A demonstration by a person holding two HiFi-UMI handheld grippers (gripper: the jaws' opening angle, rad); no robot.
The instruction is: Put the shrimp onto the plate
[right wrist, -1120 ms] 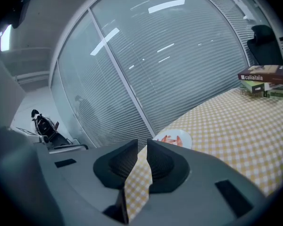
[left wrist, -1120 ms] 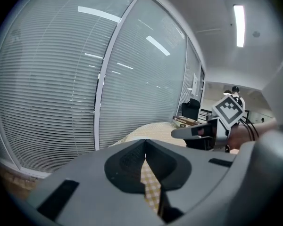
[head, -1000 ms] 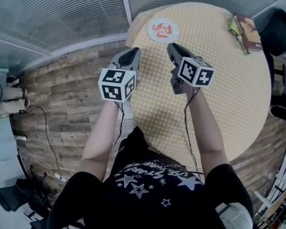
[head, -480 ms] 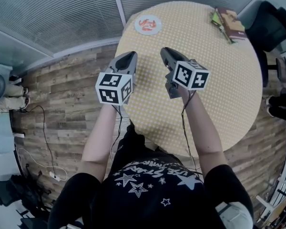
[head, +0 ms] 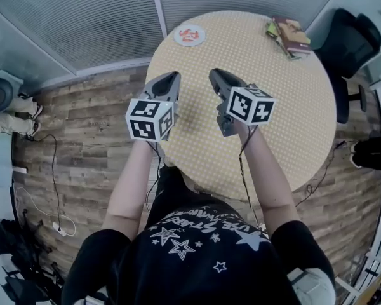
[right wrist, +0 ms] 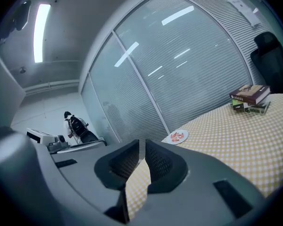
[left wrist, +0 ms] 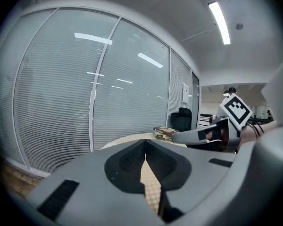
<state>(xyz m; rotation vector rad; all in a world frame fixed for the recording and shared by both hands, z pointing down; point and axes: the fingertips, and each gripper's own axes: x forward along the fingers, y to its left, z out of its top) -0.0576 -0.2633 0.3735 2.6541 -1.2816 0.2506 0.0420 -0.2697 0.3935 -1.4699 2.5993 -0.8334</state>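
Observation:
A small white plate point(head: 189, 35) with orange shrimp point(head: 187, 33) on it lies at the far left rim of the round table point(head: 273, 100), which has a yellow checked cloth. In the right gripper view the plate point(right wrist: 178, 136) sits well ahead of the jaws. My left gripper point(head: 171, 76) hangs over the table's near-left edge, and its jaws meet with nothing between them point(left wrist: 144, 141). My right gripper point(head: 213, 74) is held beside it over the cloth, shut and empty point(right wrist: 141, 142). Both are far short of the plate.
A stack of books point(head: 288, 35) lies at the table's far right rim point(right wrist: 249, 98). A black office chair point(head: 349, 40) stands beyond it. Glass partitions with blinds point(head: 95, 18) run behind the table. The floor is wood, with cables at the left point(head: 54, 183).
Both grippers have drawn back from the plate, which now lies farther away and smaller in the head view. More of the table's near edge shows. Both jaws stayed shut.

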